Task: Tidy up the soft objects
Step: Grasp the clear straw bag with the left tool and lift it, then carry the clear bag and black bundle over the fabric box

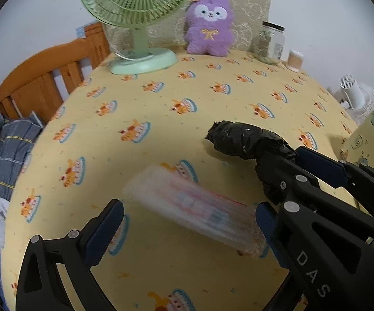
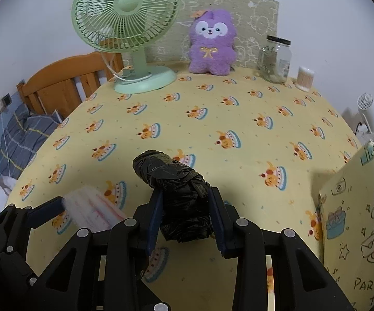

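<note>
black bag roll (image 2: 179, 197): crinkled glossy plastic, lumpy cylinder, low over yellow printed tablecloth (image 2: 239, 103) | right gripper (image 2: 185, 217): blue ribbed pads pinching the roll's near end | left gripper (image 1: 187, 223): fingers spread, straddling clear soft flat packet (image 1: 194, 207), blurred, contact unclear | purple plush (image 2: 211, 44): fuzzy, upright at far edge

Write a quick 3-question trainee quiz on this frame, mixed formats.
1. True or false: the right tool is shut on the black plastic roll.
2. What stands nearest the purple plush? A) hair dryer B) green fan C) blue cup
3. Fill in: the clear packet lies between the open fingers of the ___ tool.

Key: 1 true; 2 B; 3 left.
</note>
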`<state>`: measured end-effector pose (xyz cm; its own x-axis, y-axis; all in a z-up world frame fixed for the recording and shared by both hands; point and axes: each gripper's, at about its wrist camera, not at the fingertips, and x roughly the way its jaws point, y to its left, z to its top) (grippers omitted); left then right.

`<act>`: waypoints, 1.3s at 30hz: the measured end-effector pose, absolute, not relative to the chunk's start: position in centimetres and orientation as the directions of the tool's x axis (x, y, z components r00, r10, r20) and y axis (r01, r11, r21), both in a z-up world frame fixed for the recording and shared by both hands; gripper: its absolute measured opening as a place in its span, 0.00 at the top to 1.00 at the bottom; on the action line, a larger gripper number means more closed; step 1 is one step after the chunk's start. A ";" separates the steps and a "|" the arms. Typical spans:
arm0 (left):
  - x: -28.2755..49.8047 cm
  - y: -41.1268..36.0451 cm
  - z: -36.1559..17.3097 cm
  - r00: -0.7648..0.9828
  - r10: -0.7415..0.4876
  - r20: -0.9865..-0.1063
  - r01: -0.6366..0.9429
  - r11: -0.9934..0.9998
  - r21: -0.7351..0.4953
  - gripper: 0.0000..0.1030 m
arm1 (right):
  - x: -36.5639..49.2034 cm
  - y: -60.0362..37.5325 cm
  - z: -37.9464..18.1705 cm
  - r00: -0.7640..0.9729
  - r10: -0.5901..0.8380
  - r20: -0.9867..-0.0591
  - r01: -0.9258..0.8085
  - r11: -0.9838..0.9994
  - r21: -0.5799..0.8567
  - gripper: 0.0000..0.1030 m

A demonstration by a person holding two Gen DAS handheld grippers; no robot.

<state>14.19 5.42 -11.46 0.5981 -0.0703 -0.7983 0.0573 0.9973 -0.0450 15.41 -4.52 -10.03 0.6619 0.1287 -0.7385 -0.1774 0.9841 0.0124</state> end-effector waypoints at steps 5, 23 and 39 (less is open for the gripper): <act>14.2 4.8 -12.1 0.564 -0.102 -0.819 0.091 0.994 -0.062 0.00 | 15.1 -5.0 -10.5 0.652 0.114 -0.749 -0.162 0.987 0.009 0.63; 13.2 3.6 -11.2 0.605 -0.119 -0.787 0.137 0.990 -0.044 0.76 | 14.4 -6.1 -10.4 0.643 0.118 -0.757 -0.152 0.988 0.025 0.63; 11.8 2.1 -9.0 0.665 -0.105 -0.740 0.144 0.990 -0.011 0.88 | 12.6 -7.6 -8.4 0.679 0.123 -0.724 -0.136 0.990 0.041 0.63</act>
